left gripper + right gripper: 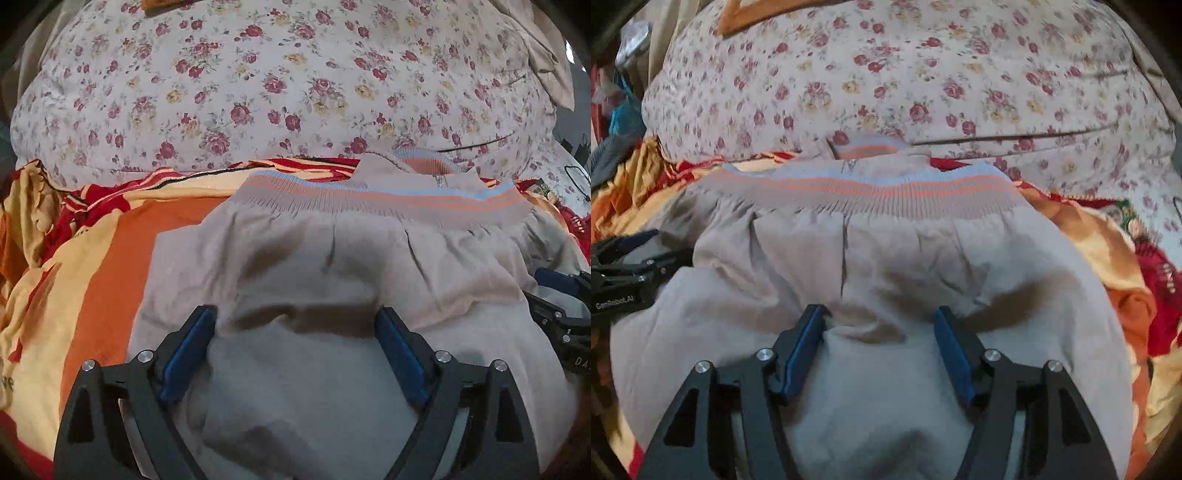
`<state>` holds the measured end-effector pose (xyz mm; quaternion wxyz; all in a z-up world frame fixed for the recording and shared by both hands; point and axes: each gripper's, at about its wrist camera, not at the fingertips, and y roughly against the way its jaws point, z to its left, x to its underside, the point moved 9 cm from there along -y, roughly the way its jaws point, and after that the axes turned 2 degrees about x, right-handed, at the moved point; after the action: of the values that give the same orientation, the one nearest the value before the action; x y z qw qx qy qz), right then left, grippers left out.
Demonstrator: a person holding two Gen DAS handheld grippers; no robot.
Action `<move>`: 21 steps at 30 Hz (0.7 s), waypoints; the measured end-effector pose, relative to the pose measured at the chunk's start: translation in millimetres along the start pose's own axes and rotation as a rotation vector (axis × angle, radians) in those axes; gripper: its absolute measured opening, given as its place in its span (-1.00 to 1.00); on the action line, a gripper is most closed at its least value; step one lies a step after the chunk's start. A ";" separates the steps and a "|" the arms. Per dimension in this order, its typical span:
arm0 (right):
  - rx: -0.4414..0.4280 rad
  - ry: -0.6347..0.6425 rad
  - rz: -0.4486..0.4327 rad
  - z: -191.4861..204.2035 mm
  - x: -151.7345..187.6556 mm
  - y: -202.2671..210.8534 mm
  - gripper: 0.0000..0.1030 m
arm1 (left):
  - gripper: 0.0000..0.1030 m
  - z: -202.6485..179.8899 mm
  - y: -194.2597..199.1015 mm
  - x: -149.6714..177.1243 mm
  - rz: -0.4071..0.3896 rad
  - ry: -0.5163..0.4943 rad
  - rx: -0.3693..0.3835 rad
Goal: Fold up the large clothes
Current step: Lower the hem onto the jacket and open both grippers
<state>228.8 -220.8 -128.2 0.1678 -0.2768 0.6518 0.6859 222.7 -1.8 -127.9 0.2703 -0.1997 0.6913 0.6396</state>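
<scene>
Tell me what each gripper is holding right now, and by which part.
Nothing is held. The left gripper and right gripper both stand open above the folded grey jacket, fingers clear of the cloth.

I count one beige jacket [332,266] spread beneath and ahead of my jaws, with one striped ribbed hem band [388,201] along its far edge. One orange, yellow and red blanket [110,243] lies under it, out to both sides. Beyond both, one floral sheet [258,92], and two grippers: left gripper [295,325], right gripper [881,321].
</scene>
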 end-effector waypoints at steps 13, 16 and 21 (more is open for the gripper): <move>-0.044 0.015 0.018 3.1 1.3 0.6 0.45 | 0.78 -4.3 -4.6 -0.8 0.053 0.002 0.040; -0.041 -0.009 -0.046 -7.0 -10.0 27.2 0.43 | 0.71 -0.8 5.7 -2.3 0.031 0.027 0.062; 0.058 -0.105 -0.174 -64.3 -22.9 60.6 0.51 | 0.44 14.3 37.9 -17.8 -0.080 0.097 0.057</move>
<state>221.4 -287.0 -65.7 0.2686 -0.2910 0.6352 0.6631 214.6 15.0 -87.8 0.2673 -0.2500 0.7131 0.5979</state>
